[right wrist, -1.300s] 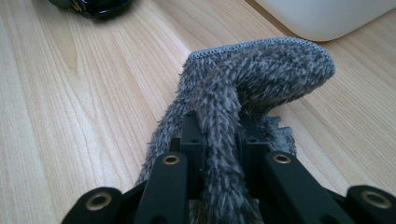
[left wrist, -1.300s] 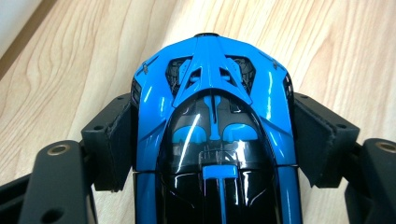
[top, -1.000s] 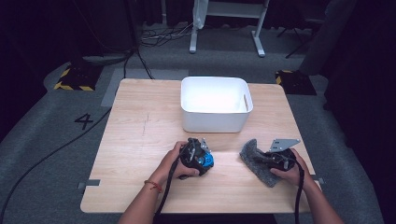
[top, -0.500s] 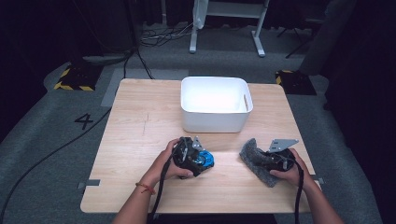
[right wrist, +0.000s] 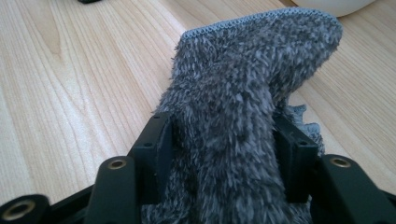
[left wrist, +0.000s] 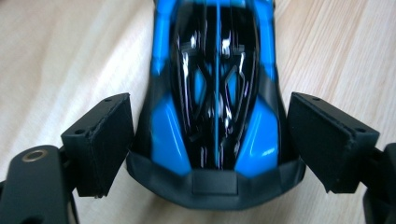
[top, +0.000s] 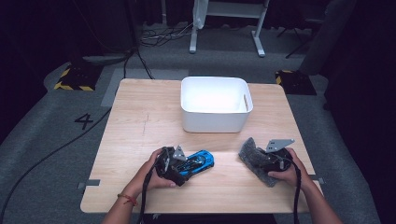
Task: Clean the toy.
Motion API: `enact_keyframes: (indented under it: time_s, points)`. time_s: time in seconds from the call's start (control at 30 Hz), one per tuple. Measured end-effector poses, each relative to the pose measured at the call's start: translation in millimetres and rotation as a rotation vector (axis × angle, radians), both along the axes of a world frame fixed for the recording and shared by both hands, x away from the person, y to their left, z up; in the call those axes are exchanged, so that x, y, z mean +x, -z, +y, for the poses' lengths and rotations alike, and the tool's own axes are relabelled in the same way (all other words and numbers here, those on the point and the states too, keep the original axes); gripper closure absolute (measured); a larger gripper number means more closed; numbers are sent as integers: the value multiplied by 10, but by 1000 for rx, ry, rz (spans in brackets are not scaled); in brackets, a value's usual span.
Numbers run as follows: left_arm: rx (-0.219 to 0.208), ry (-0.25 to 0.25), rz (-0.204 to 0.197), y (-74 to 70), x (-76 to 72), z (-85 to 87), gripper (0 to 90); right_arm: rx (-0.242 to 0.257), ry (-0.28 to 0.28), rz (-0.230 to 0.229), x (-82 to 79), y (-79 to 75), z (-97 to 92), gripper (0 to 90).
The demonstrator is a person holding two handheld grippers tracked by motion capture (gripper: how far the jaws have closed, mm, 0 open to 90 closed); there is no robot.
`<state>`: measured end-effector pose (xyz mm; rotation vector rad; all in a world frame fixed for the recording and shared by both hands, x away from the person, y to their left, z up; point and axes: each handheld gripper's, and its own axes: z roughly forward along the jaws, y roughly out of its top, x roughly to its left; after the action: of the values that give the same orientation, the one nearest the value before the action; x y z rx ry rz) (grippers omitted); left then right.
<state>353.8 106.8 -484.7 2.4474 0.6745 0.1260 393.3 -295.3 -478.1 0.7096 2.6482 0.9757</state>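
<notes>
A blue and black toy car [top: 200, 163] lies on the wooden table [top: 140, 121] near the front. My left gripper [top: 183, 166] is at its left end. In the left gripper view the car [left wrist: 217, 84] sits between the jaws, whose pads [left wrist: 112, 140] stand just off its sides; the jaws have just opened. At the front right, a grey fuzzy cloth [top: 251, 156] lies on the table by my right gripper [top: 262, 161]. In the right gripper view the cloth [right wrist: 243, 84] bulges up between the jaws of my right gripper [right wrist: 224, 123], which have just been opening.
A white plastic bin [top: 215, 122] stands at the middle of the table's far half, its inside hidden by glare. Bare wood lies to its left and between the two hands. Cables and a stand's white feet are on the floor beyond.
My left hand has drawn back to the left, and more of the blue car shows beside it. The right hand and the cloth have stayed in place.
</notes>
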Motion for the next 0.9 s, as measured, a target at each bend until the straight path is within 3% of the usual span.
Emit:
enact_keyframes:
  time_s: [0.07,0.23,0.37,0.47,0.77,0.9]
  points:
    - [16,-10,-17,19,-41,19,175,0,0,-1,-1,1,1,463]
    - [-34,-44,4,23,-99,101,192,-2,-4,-1,-6,-2,-4,462]
    - [-26,-68,6,21,-171,111,192,-5,-5,-2,-9,-5,-4,460]
    - [-11,-81,-10,36,-237,100,178,-6,-4,-3,-9,-4,-1,460]
    - [-43,-143,-10,86,-275,39,140,-7,-10,-8,-11,-3,15,449]
    - [-55,-142,-27,115,-294,32,97,-5,-13,-10,-14,1,17,426]
